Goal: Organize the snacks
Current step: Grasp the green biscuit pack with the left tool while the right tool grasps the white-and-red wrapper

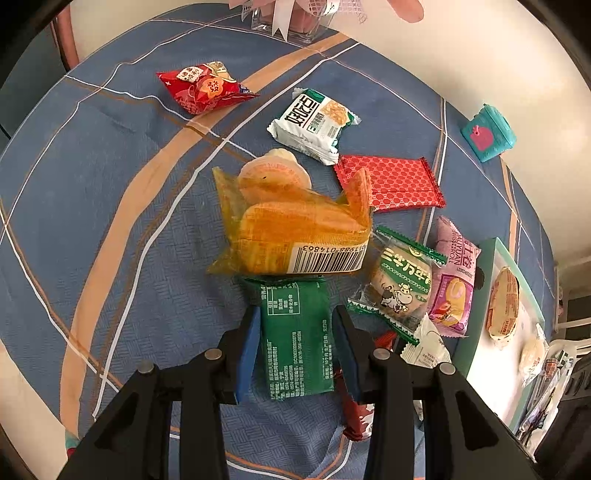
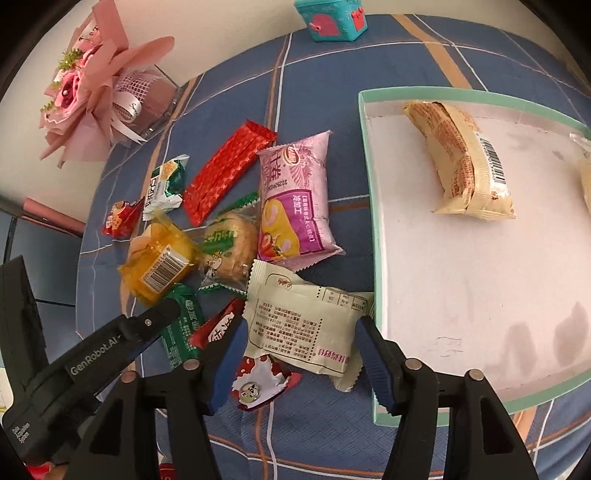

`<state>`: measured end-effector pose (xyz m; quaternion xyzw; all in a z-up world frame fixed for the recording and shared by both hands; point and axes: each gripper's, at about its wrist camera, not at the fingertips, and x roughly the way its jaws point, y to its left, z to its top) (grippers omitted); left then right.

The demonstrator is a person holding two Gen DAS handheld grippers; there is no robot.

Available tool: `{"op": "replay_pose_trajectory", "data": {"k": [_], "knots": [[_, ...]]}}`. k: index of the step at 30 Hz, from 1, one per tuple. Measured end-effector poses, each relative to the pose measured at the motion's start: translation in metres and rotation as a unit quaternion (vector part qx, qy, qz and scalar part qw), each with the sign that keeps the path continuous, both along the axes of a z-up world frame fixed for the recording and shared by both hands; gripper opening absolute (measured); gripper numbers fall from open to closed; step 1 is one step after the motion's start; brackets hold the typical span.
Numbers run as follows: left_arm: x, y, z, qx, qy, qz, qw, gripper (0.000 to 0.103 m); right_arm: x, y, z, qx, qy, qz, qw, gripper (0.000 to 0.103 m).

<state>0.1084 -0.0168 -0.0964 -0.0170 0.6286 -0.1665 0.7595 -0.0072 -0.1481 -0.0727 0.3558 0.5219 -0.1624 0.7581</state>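
Observation:
My left gripper [image 1: 295, 314] is shut on a green packet [image 1: 295, 339], its blue pads pressing both long sides; an orange packet [image 1: 295, 229] lies just beyond it. My right gripper [image 2: 301, 325] stands open over a cream packet [image 2: 303, 325] that lies between its pads, beside the teal-rimmed white tray [image 2: 369, 184]. Inside the tray rest a beige packet [image 2: 461, 162] and another at the right edge [image 2: 583, 166]. A pink roll packet [image 2: 295, 203], a red patterned bar [image 2: 225, 173] and a green-and-white biscuit [image 2: 229, 247] lie loose on the cloth.
The snacks sit on a round table with a blue plaid cloth [image 1: 110, 221]. A pink bouquet in a clear vase [image 2: 92, 92] and a teal toy box [image 2: 332, 18] stand near the far edge. A small red-and-white candy [image 2: 258, 384] lies under my right gripper.

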Motion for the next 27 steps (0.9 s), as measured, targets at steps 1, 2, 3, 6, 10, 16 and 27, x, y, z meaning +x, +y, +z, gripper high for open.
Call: {"op": "replay_pose_trajectory", "data": {"k": [1, 2, 3, 6, 10, 16, 27], "knots": [[0.000, 0.001, 0.000, -0.001, 0.001, 0.000, 1.0000, 0.041, 0.000, 0.001, 0.000, 0.001, -0.001, 0.002, 1.000, 0.072], [0.000, 0.000, 0.000, 0.000, 0.002, 0.000, 1.0000, 0.041, 0.001, 0.002, 0.000, 0.000, -0.001, 0.003, 1.000, 0.074], [0.000, 0.000, 0.000, 0.000, 0.003, 0.000, 1.0000, 0.041, 0.004, 0.003, 0.000, -0.004, -0.001, 0.002, 1.000, 0.075], [0.000, -0.002, -0.004, 0.000, 0.004, 0.001, 1.0000, 0.041, 0.011, 0.008, -0.001, -0.017, -0.004, 0.005, 1.000, 0.078], [0.000, -0.002, -0.007, 0.001, 0.007, 0.003, 1.0000, 0.038, 0.022, 0.015, -0.003, -0.050, 0.000, 0.019, 0.999, 0.078], [0.003, 0.003, -0.010, -0.005, 0.012, 0.013, 0.9998, 0.038, 0.032, 0.023, -0.008, -0.084, 0.017, 0.032, 0.996, 0.076], [0.003, 0.007, -0.012, -0.008, 0.014, 0.014, 0.9998, 0.039, 0.039, 0.026, -0.015, -0.108, 0.033, 0.038, 0.993, 0.072]]}}
